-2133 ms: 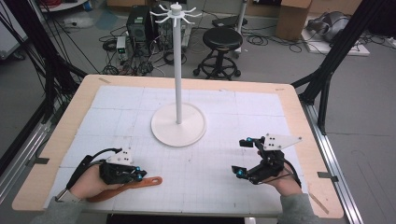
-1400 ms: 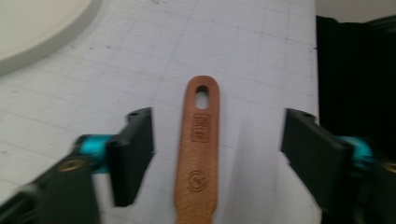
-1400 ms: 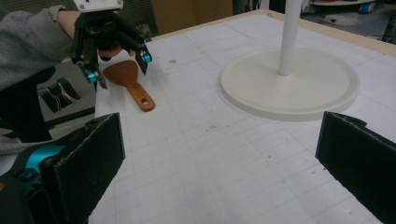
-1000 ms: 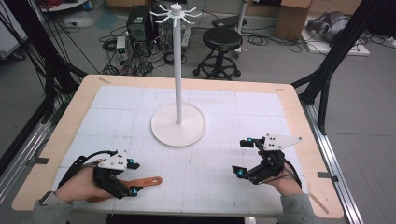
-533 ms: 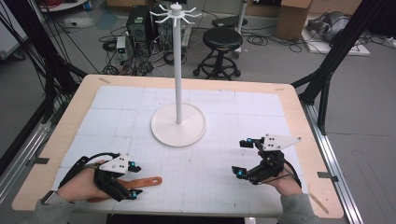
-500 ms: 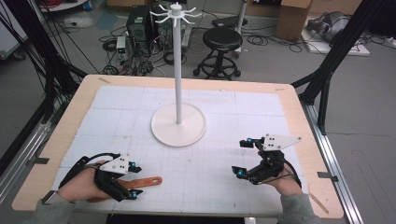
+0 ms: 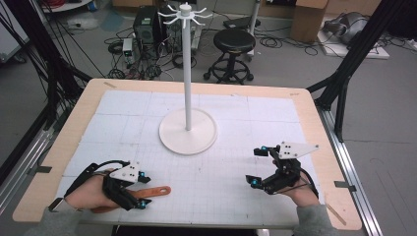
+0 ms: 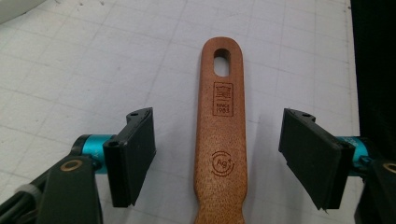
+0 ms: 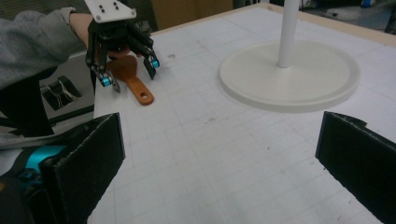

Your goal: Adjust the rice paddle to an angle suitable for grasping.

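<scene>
Two wide jaws of my left gripper (image 8: 219,158) straddle the spatula (image 8: 221,135) handle, flat on the mat near the table's front-left edge. I'd lower, centre, then close squarely. My right gripper (image 7: 259,166) waits open.

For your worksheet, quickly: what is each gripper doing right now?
Left gripper: open, jaws either side of the wooden handle, not gripping.
Right gripper: open, holding nothing.

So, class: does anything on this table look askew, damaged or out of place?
Nothing stands out. The brown wooden spatula lies flat and intact between the open left claw, and the white hook stand is upright.
</scene>
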`<state>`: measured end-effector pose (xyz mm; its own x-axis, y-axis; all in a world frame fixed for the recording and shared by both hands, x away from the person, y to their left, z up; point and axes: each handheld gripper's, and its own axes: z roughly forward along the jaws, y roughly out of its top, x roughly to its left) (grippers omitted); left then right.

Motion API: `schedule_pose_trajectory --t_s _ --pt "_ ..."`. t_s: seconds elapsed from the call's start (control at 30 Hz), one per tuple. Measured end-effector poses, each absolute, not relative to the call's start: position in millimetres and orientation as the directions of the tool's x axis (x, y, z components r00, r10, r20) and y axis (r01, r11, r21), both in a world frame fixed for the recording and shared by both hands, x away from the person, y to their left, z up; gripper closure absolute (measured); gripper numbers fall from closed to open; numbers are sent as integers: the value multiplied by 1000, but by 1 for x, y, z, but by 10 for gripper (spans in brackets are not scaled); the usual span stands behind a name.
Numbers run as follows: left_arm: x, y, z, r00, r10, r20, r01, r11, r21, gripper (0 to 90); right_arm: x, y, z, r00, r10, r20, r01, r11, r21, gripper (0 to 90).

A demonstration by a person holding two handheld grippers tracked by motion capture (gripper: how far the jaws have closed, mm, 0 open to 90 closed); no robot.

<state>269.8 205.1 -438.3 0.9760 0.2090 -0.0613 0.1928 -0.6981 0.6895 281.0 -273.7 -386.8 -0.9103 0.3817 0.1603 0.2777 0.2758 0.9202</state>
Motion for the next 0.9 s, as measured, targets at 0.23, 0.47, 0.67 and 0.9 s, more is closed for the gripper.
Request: schedule_pose_trajectory --t_s 0.23,0.47,0.67,0.9 --pt "269 207 -438 977 212 -24 170 -705 688 365 277 -274 -386 -907 389 162 279 268 922 2" --pt "267 209 -437 974 223 -23 178 -705 686 427 280 -273 -387 -909 384 161 279 274 920 1" --pt "263 214 -437 971 237 -25 188 -698 691 480 285 -272 -388 -911 378 166 280 268 922 1" --pt "261 214 -436 967 252 -23 199 -700 686 524 286 -270 -389 -912 375 167 281 274 920 1"
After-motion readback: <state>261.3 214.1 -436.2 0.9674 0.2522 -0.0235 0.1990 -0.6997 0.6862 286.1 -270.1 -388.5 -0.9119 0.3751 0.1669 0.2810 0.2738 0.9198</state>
